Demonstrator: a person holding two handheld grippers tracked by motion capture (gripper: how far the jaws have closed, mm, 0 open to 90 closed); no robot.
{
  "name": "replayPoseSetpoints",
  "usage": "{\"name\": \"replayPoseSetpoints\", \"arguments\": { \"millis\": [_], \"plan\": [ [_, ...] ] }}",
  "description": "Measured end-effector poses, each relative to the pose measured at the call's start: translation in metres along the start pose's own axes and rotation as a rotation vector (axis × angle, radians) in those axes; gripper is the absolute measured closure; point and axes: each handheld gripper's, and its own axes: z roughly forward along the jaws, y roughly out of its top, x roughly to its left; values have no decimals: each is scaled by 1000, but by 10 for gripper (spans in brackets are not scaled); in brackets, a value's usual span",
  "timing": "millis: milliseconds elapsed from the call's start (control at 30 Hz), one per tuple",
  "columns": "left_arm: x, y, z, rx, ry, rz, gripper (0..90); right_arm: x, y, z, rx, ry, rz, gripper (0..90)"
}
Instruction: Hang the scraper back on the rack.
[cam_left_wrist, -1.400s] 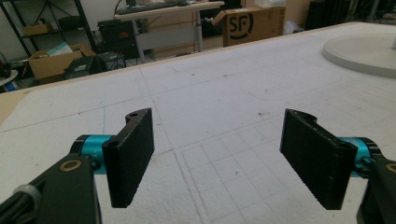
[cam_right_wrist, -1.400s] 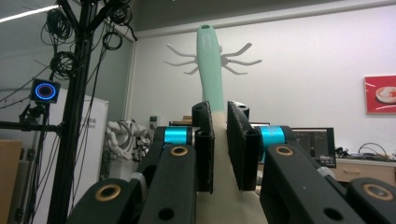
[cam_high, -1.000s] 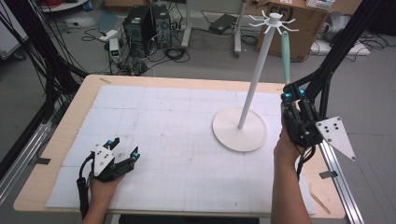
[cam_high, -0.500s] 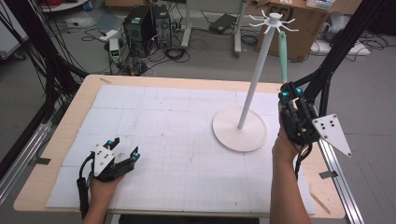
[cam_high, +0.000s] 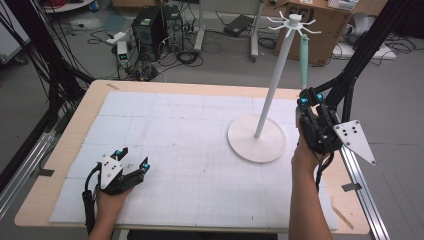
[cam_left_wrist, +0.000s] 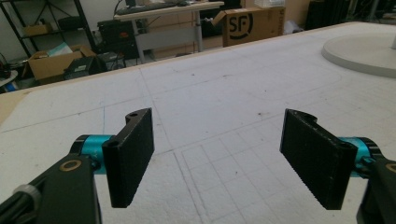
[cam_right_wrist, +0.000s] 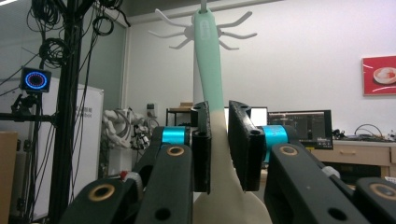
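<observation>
A white rack (cam_high: 272, 80) with hooked arms at its top rises from a round base (cam_high: 257, 139) at the table's right. A mint-green utensil (cam_high: 304, 60) with a white lower end hangs from one arm. My right gripper (cam_high: 306, 97) points up at it from below. In the right gripper view the utensil's neck (cam_right_wrist: 208, 60) stands between the two pads of the right gripper (cam_right_wrist: 218, 140); the jaws have just been opening and hold it only loosely. My left gripper (cam_high: 132, 157) rests on the mat at the front left. The left gripper (cam_left_wrist: 219, 154) is wide open with nothing in it.
A white gridded mat (cam_high: 190, 130) covers the wooden table (cam_high: 75, 130). The rack's base (cam_left_wrist: 359, 53) lies far to the right of the left gripper. Black frame bars (cam_high: 360, 60) rise behind the right hand. A computer, cables and cardboard boxes sit on the floor beyond the table.
</observation>
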Motion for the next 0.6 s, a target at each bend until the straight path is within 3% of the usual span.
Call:
{"name": "replayPoseSetpoints", "arguments": {
  "millis": [300, 467, 600],
  "plan": [
    [0, 0, 0, -2, 1, 1, 266, 0, -2, -1, 18, -5, 9, 560],
    [0, 0, 0, -3, 1, 1, 266, -3, -5, -3, 30, 20, 31, 462],
    [0, 0, 0, -2, 1, 0, 266, -4, -7, -5, 40, 21, 19, 407]
  ]
}}
